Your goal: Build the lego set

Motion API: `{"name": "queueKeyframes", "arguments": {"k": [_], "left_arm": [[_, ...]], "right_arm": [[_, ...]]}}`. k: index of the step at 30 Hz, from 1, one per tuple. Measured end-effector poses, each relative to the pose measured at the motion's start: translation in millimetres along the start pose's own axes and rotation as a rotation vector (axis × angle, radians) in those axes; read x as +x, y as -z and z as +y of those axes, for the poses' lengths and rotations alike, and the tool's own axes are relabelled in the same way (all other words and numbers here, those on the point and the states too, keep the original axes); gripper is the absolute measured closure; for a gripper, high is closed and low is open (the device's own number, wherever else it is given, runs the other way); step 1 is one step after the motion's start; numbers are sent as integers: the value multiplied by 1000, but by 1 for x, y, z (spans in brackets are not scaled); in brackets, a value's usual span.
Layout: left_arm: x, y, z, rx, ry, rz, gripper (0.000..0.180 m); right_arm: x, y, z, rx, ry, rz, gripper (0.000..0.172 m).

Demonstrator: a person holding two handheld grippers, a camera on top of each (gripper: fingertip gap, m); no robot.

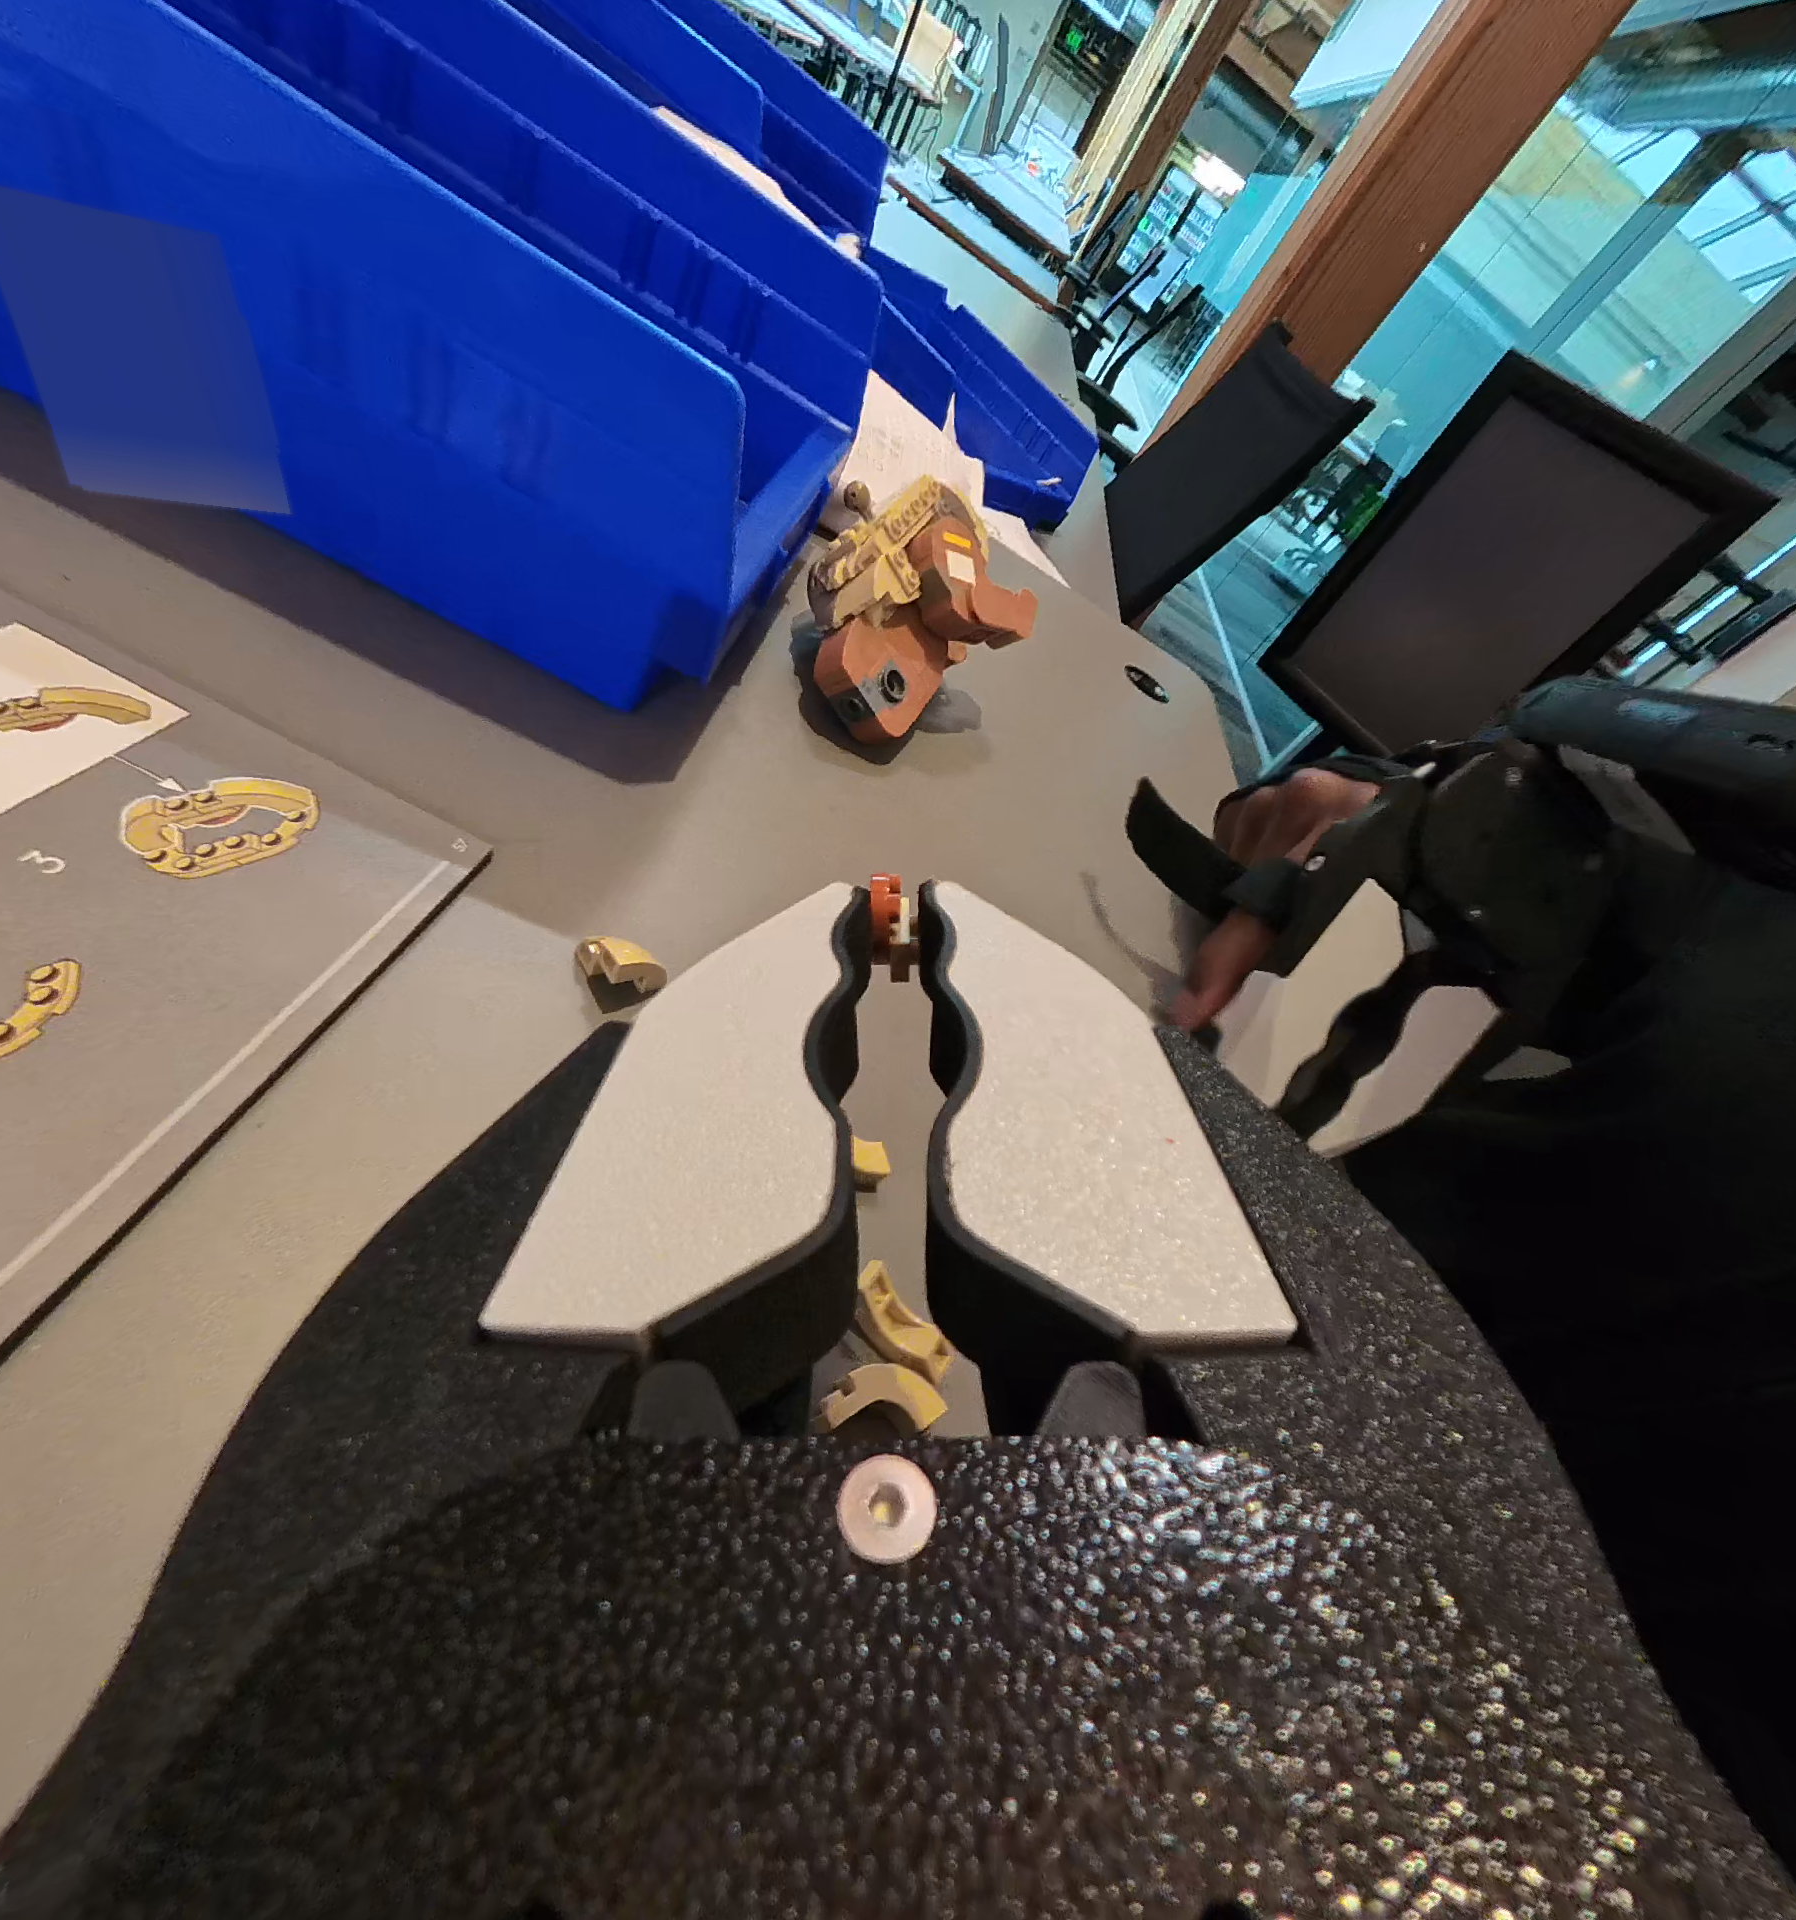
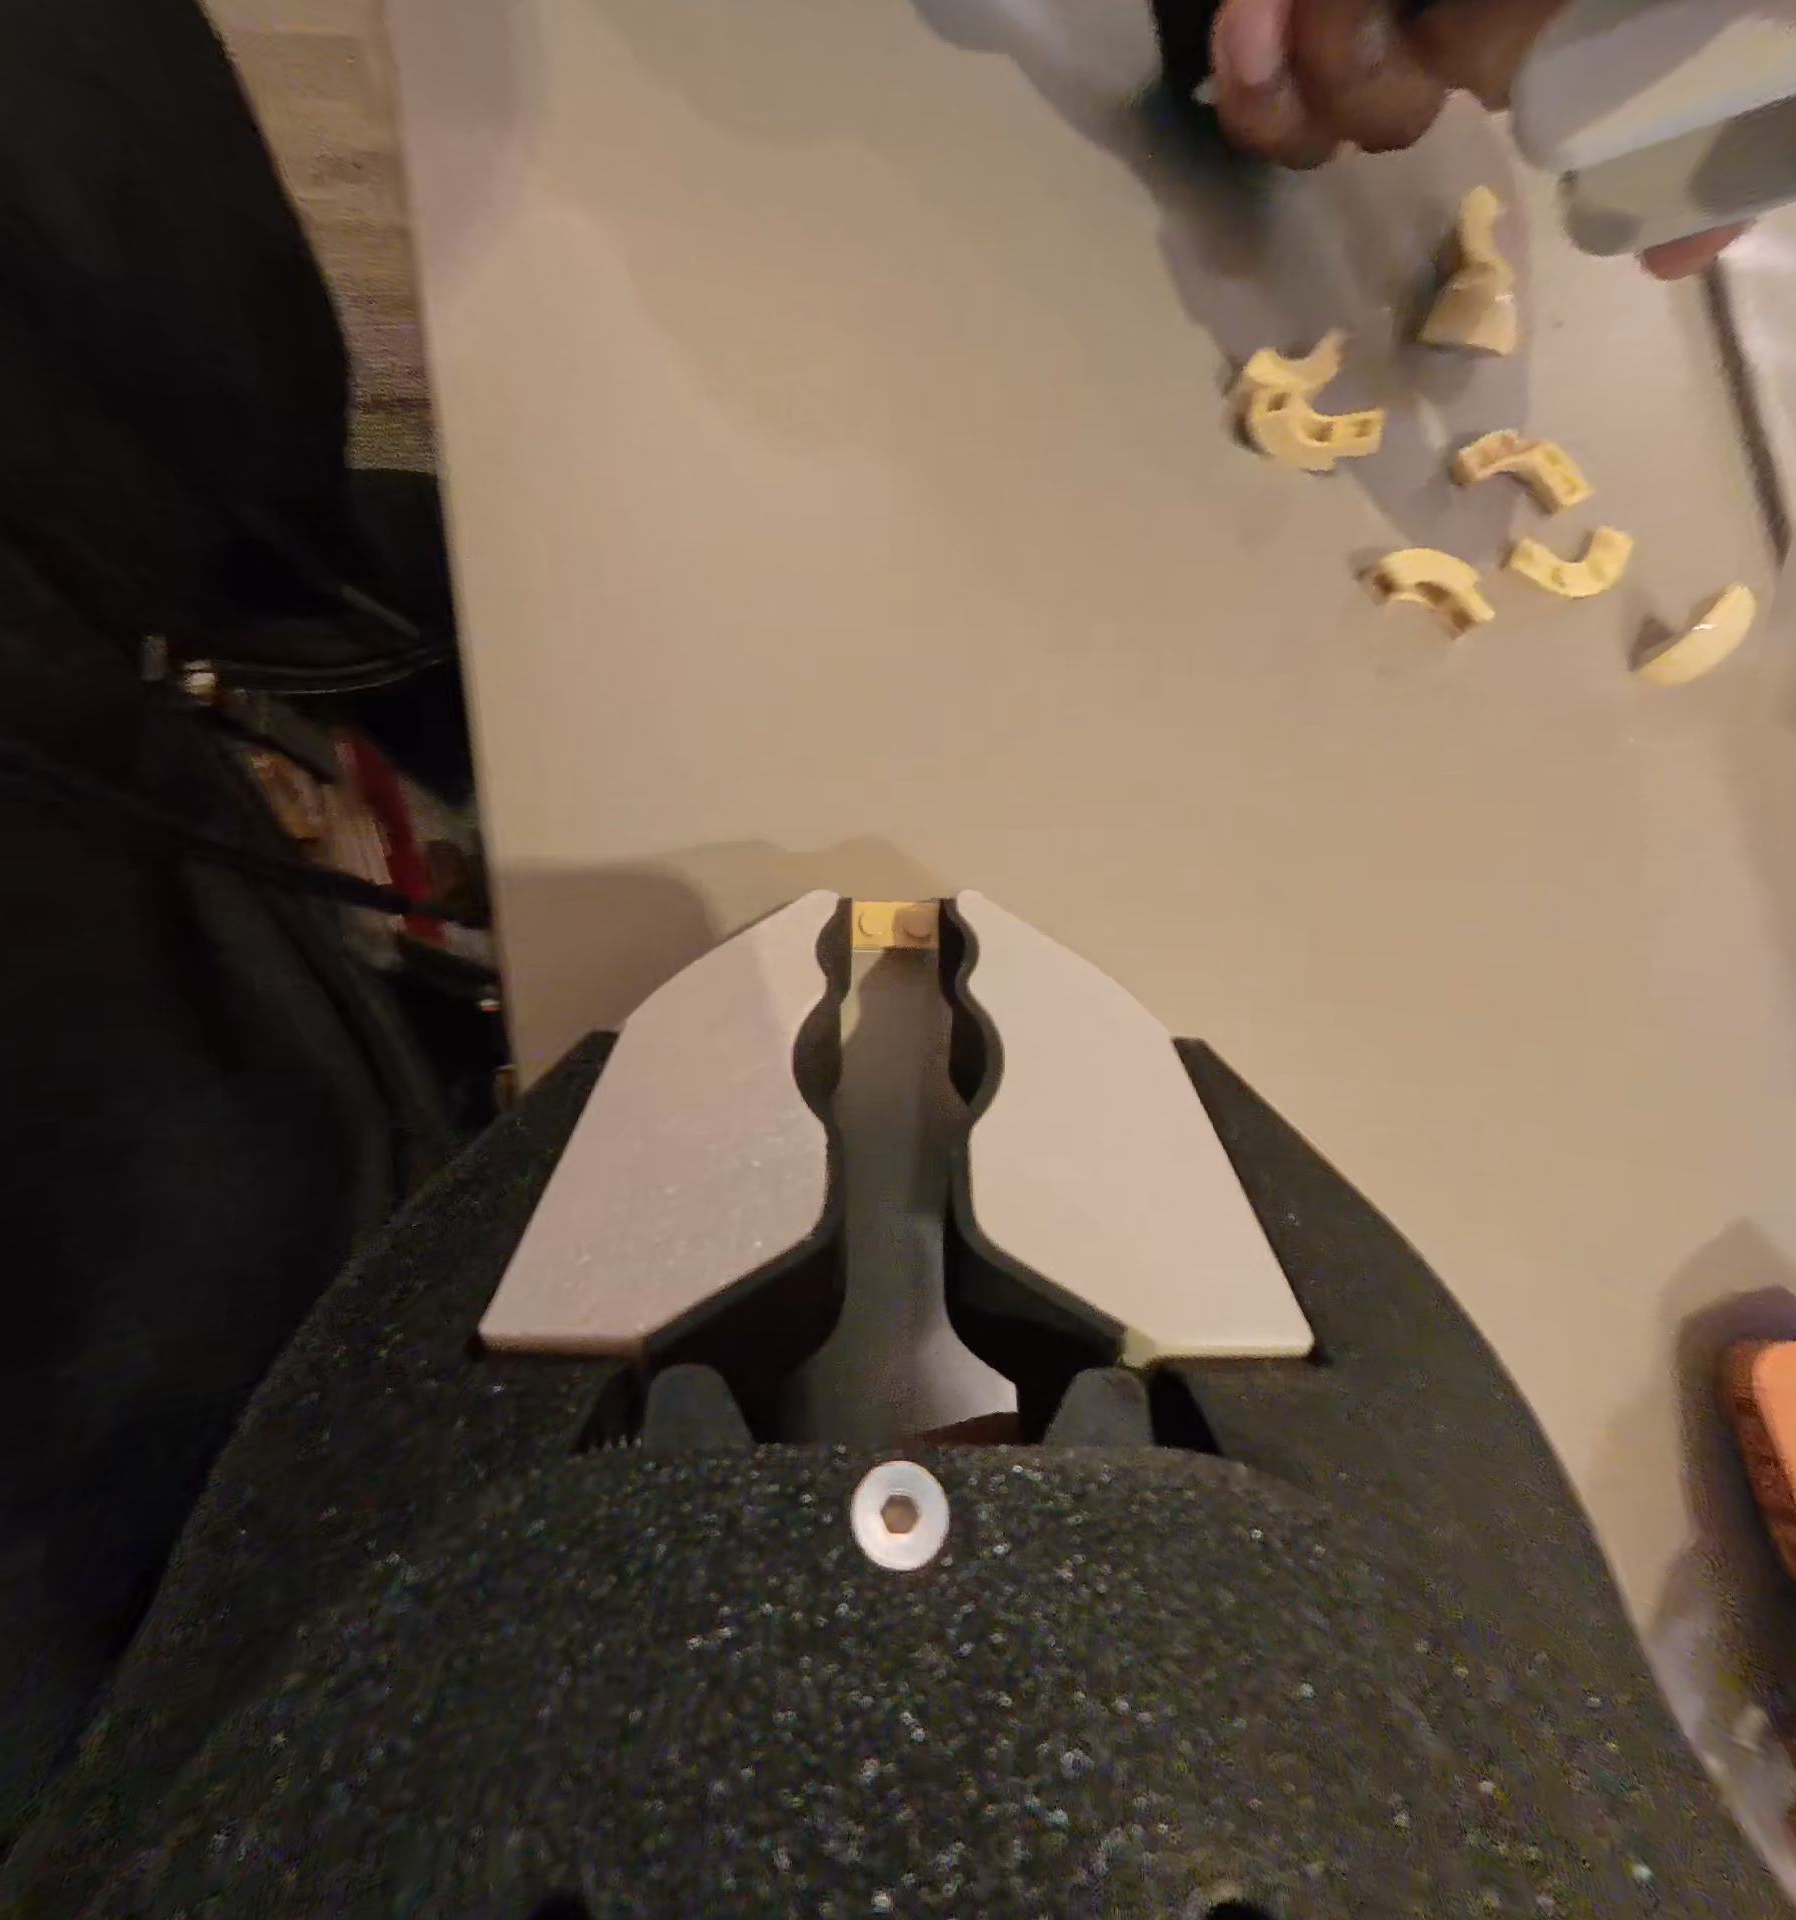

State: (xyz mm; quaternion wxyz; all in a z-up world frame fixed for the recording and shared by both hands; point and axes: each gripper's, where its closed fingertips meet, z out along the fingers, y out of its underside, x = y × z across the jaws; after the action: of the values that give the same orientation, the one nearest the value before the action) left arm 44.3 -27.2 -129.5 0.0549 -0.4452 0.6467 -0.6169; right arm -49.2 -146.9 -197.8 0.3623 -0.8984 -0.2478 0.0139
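Bricks sit pinched in both tools. The left tool (image 1: 896, 920) has its two pads pressed on a small orange-brown brick piece (image 1: 886, 914) with a pale part on its right side; the piece stands at the very tips, its long axis running near to far along the fingers, above the grey surface (image 1: 1029, 790). The right tool (image 2: 895, 923) grips a flat tan plate (image 2: 895, 925) with two studs facing the camera, its long axis running left to right across the narrow gap, a pad against each short end, close to the surface edge at the left.

Just left of the left tool lies a tan curved piece (image 1: 619, 969), and more tan curved pieces (image 1: 899, 1325) lie under it between the fingers. Farther off stands a brown and tan brick model (image 1: 909, 613), tilted, just beside the blue bins (image 1: 458, 343). At the near left lies an instruction booklet (image 1: 146, 935) showing golden curved parts, an arrow and a step number. In the right wrist view a scatter of tan arch pieces (image 2: 1424, 499) lies at the far right, near a hand (image 2: 1320, 83), well apart from the plate.
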Motion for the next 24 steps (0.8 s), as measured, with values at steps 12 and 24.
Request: {"name": "queueKeyframes", "arguments": {"k": [12,24], "left_arm": [[20,19,-17,123,152,284,173],[3,29,-18,125,275,251,173]], "right_arm": [[102,-33,-21,-16,18,223,156],[133,-34,-35,42,60,229,142]]}}
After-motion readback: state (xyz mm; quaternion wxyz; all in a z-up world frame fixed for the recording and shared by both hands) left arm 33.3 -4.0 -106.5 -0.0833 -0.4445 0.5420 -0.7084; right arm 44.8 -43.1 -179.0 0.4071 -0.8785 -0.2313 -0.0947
